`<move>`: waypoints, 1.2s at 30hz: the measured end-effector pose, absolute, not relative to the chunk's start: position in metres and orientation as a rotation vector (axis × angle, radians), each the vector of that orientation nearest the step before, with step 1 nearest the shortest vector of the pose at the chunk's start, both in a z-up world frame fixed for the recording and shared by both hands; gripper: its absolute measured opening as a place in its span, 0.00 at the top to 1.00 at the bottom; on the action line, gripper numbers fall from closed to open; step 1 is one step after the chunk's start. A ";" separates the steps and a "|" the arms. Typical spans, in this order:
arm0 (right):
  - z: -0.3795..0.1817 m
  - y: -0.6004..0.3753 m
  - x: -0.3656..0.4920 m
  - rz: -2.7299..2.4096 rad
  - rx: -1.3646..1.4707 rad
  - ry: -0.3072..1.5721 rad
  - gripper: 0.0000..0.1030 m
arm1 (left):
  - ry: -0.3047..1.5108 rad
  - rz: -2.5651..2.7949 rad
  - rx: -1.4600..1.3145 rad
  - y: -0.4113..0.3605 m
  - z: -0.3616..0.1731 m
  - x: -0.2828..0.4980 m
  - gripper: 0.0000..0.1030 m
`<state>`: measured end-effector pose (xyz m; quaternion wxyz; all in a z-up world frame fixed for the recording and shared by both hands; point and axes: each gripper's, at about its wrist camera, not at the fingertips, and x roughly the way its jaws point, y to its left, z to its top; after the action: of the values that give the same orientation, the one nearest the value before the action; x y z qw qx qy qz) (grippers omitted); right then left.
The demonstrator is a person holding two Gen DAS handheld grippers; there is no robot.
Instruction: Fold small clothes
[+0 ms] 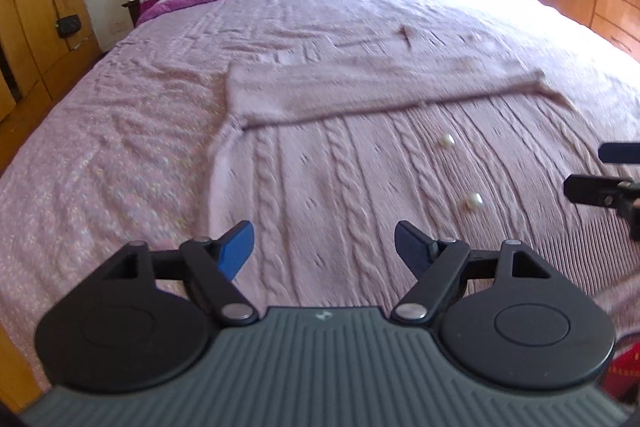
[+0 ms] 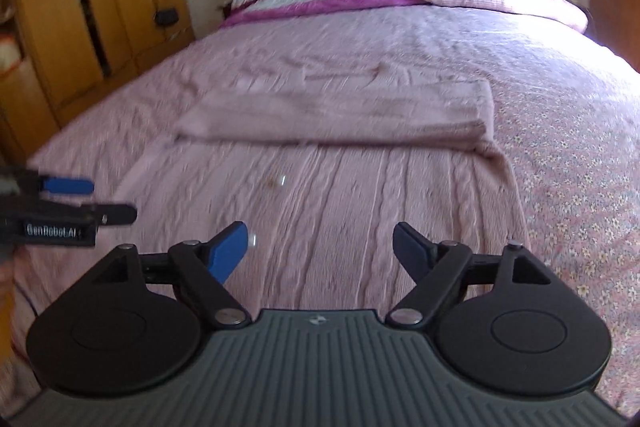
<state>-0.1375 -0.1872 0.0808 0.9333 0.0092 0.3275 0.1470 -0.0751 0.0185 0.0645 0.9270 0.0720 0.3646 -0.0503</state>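
Pale pink cable-knit sweater (image 1: 360, 163) spread flat on the pink floral bedspread (image 1: 100, 147), directly ahead of both sets of fingers, far part already turned back over itself in a thick band (image 2: 336, 115). Two pearl-like buttons (image 1: 474, 202) ahead and right of the left gripper (image 1: 324, 247).

Left gripper released, spread wide, nothing between the blue pads, hovering above the near hem. Right gripper (image 2: 320, 247) likewise spread and empty, over the same near edge.

Likely soft, light and stretchy, limp rather than stiff (knit sags and drags when lifted by one point). Best taken by the near corners, one per gripper, pinching both layers so the panel lifts evenly. Buttons probably snag-prone; better avoided.

Hard to make out: motion blur smears the knit pattern, most of all in the right wrist view. Near hem hidden under the gripper bodies. Sleeves not clearly distinguishable, presumably tucked in the folded band.
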 end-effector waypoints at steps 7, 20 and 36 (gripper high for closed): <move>0.047 -0.157 -0.160 0.355 -0.252 0.705 0.08 | 0.807 -0.199 0.161 0.010 0.044 -0.087 0.16; -0.001 -0.129 -0.162 0.408 -0.517 0.879 0.05 | 0.860 -0.209 0.255 0.005 0.021 -0.100 0.16; -0.001 -0.116 -0.156 0.250 -0.674 0.667 0.03 | 0.875 -0.245 0.270 -0.001 0.015 -0.099 0.16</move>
<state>-0.1564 -0.1157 -0.0011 0.8821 -0.3236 0.3204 0.1203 -0.0994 -0.0013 0.0148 0.8899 0.1301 0.4211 -0.1178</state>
